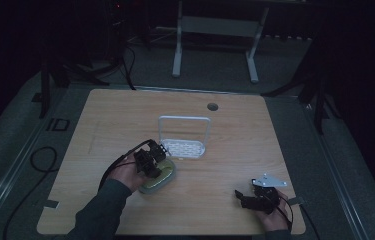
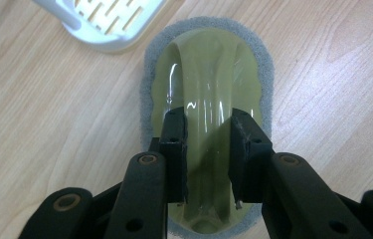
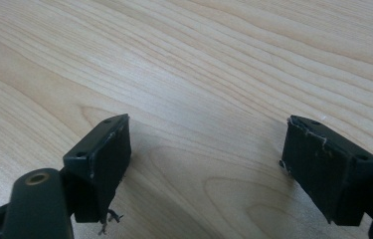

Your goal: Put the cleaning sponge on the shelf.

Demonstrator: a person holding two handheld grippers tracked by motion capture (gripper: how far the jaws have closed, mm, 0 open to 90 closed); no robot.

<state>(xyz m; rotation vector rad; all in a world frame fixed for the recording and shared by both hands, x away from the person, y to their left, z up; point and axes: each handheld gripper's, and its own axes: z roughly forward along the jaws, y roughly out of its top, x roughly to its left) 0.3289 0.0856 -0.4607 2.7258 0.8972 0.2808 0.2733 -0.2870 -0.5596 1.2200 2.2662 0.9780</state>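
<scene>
High view dark, scrubber (image 1: 161,176) half hidden under left tool (image 1: 151,161). Scrubber: oval, fuzzy grey pad, shiny green plastic handle (image 2: 205,107), flat on wood worktop (image 1: 225,190), just near white slotted rack (image 1: 184,148). Left tool squeezes handle. Right tool (image 1: 247,196) wide apart, holds nothing, near right corner.

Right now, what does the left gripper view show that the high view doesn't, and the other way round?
The left gripper view shows the left gripper with its black jaws closed on the arched handle of the olive-green scrubber with a grey pad. The high view shows the right gripper, the white wire-handled rack's upright loop and the floor beyond. Both show the scrubber, the rack's slotted base and the light wooden table.
</scene>
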